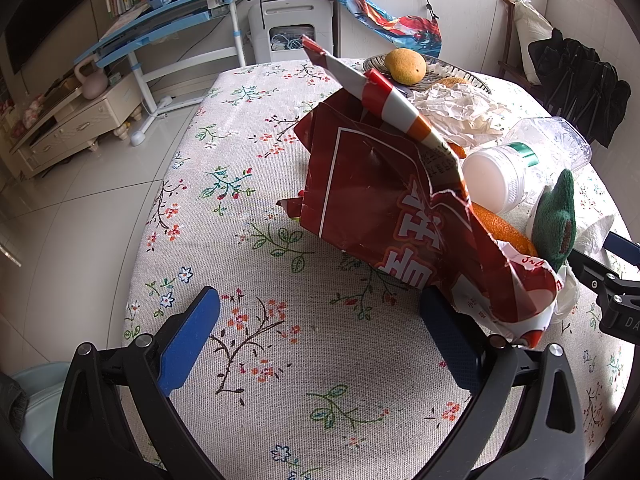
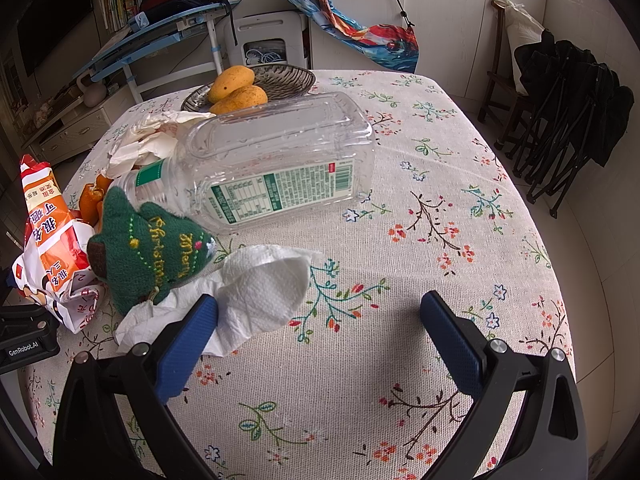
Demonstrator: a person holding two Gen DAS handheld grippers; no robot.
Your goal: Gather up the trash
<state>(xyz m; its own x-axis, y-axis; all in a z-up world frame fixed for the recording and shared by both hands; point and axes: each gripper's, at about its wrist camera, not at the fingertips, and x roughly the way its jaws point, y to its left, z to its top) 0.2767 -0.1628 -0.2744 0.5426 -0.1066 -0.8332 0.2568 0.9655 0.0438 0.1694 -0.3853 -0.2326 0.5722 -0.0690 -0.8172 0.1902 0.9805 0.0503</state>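
A flowered tablecloth [image 2: 420, 240] covers the table, and the trash is heaped around a clear plastic bottle [image 2: 280, 160] lying on its side. Against the bottle's neck leans a green knitted toy [image 2: 152, 248], and just in front of that a white paper towel [image 2: 260, 292] lies crumpled. Past the toy stands a torn red snack bag [image 1: 392, 200], hiding most of the orange peel [image 1: 504, 232] behind it. Crumpled white paper [image 2: 148, 140] sits beside the bottle's shoulder, and beyond the bottle a dish [image 2: 288, 78] holds mangoes [image 2: 234, 82], partly blocked by it. The left gripper [image 1: 320, 340] hangs with its jaws spread wide, its right finger near the bag's lower corner; whether they touch is unclear. The right gripper [image 2: 320, 336] is likewise spread and empty, its left finger overlapping the towel's edge.
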